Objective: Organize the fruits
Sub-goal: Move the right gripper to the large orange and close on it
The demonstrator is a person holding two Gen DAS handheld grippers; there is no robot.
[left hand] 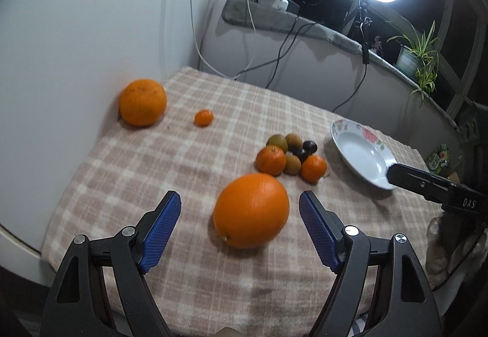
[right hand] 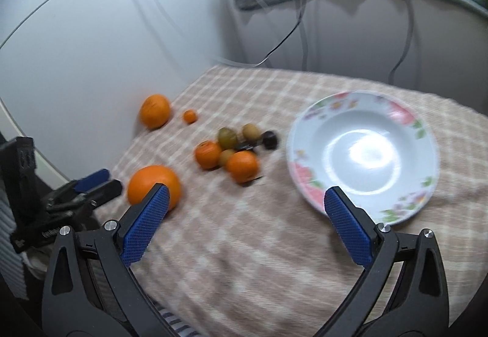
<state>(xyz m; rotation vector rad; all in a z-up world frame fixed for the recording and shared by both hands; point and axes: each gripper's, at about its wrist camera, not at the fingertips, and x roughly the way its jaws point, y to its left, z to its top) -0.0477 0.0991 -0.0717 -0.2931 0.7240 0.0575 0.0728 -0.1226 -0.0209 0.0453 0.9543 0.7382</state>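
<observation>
While the fruit lay scattered over the checked cloth (left hand: 128,172), nothing had yet been set in the plate (left hand: 360,151), so the sorting was judged barely begun. Entries, left to right in the left wrist view: one rough-skinned orange (left hand: 142,102), lodged against the white wall, probably rolled to rest there; one tiny mandarin (left hand: 203,118) just beside it; one large smooth orange (left hand: 251,210), nearest, between the wide-spread pads of the left gripper (left hand: 240,225) but untouched by either, judged the next pick; one huddle of small fruit, being two mandarins (left hand: 270,160), three greenish-brown kiwi-like fruits (left hand: 278,143) and what looked like two dark fruits (left hand: 310,146), the count uncertain; one floral-rimmed plate, empty, at the right, judged the collecting dish. Right gripper (right hand: 246,225): spread wide, nothing held, hung above the cloth near the plate's near rim; seen from the left wrist, its black finger overlapped that rim, contact not determinable.
</observation>
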